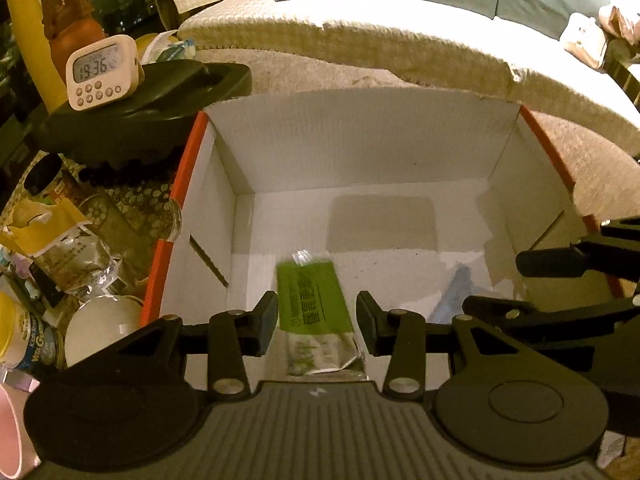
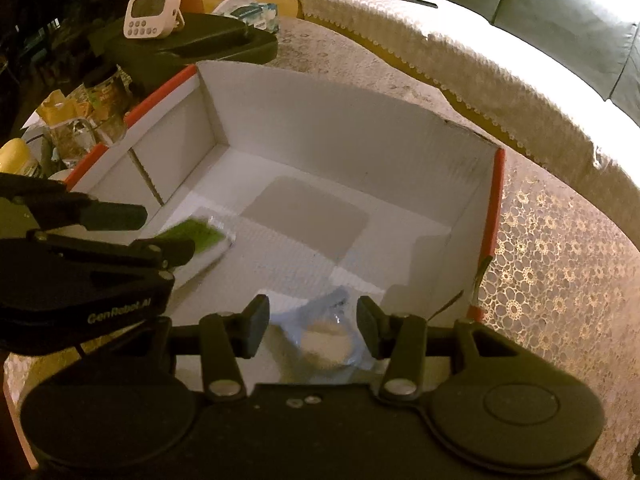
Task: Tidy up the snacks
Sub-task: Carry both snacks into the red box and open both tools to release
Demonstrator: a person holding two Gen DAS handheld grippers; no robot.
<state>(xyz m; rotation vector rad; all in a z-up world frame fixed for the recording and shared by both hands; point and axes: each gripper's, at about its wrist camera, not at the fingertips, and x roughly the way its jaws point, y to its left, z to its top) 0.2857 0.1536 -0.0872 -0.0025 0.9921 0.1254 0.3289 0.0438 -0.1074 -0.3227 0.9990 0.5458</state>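
Note:
A white cardboard box with orange-red outer sides stands open on the table, its floor bare beyond the grippers. My left gripper hangs low inside it, shut on a green snack packet with clear ends; the packet looks blurred. In the right wrist view the same green packet sticks out past the left gripper. My right gripper is shut on a clear bluish packet holding a round pale biscuit, near the box's right wall. The left wrist view shows the right gripper at the right edge.
Left of the box a white timer sits on a black tray, with snack bags, a jar and a white bowl crowded below. A lace tablecloth covers the table; a covered sofa runs behind.

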